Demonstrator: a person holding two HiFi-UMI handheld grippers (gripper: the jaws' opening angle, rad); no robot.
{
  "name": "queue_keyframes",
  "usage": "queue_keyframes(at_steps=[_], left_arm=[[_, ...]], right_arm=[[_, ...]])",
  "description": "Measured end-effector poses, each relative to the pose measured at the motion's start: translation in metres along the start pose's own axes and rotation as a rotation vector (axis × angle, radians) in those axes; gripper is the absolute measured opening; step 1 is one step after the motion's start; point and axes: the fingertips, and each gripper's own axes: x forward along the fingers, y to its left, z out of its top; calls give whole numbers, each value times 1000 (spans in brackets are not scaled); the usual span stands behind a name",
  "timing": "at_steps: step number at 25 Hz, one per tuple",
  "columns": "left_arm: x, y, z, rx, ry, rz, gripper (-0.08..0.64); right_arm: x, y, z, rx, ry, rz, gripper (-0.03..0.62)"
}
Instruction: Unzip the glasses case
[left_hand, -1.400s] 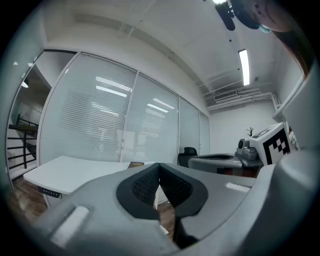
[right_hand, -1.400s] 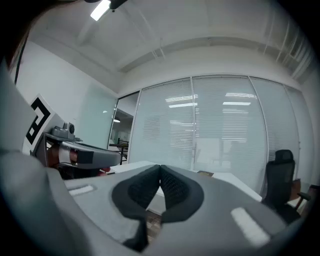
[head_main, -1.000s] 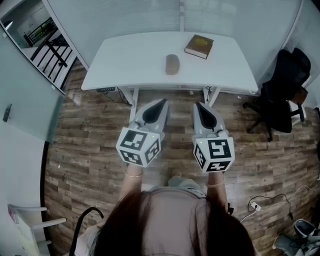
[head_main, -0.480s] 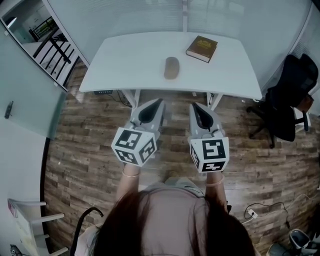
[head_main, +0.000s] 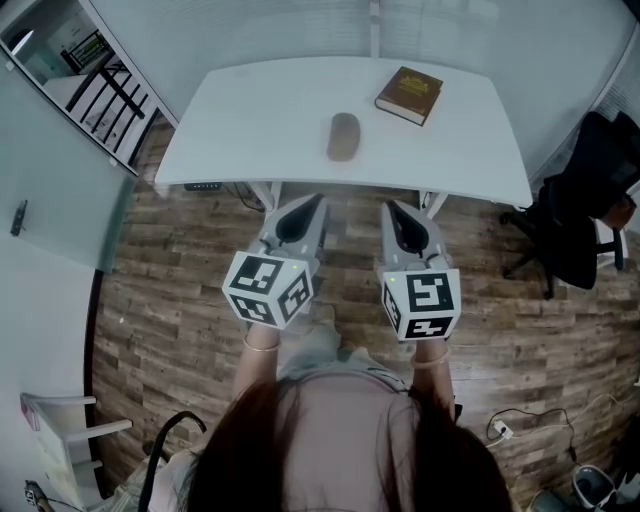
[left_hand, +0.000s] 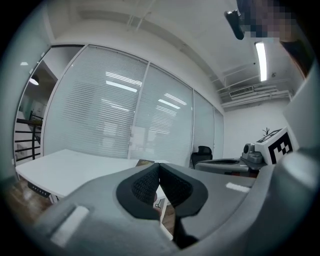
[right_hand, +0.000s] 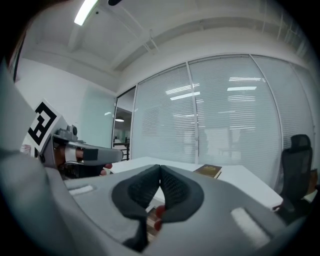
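Note:
The glasses case (head_main: 343, 136), a grey-brown oval, lies in the middle of the white table (head_main: 250, 120) in the head view. My left gripper (head_main: 318, 200) and right gripper (head_main: 389, 206) hover side by side over the wooden floor, just short of the table's front edge and well short of the case. Both point level toward the table. In the left gripper view my left gripper (left_hand: 159, 165) has its pads pressed together on nothing. In the right gripper view my right gripper (right_hand: 160, 166) is likewise shut and empty. The case is hidden behind the jaws in both gripper views.
A brown book (head_main: 409, 95) lies on the table's far right; it also shows in the right gripper view as a book (right_hand: 208, 171). A black office chair (head_main: 575, 215) stands right of the table. A glass wall runs behind the table. Cables (head_main: 500, 428) lie on the floor.
Both grippers have moved forward with the person toward the table. Its front edge now sits closer to the fingertips. Both jaws stayed shut.

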Motion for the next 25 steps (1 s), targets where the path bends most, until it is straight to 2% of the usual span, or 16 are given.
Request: queue_keyframes(at_steps=[5, 16, 25], left_arm=[[18, 15, 0, -12, 6, 0, 0], [61, 54, -5, -57, 23, -20, 0], [119, 88, -11, -76, 68, -47, 2]], right_arm=[[17, -6, 1, 21, -16, 18, 2], [64, -21, -7, 3, 13, -7, 3], [118, -50, -7, 1, 43, -26, 3]])
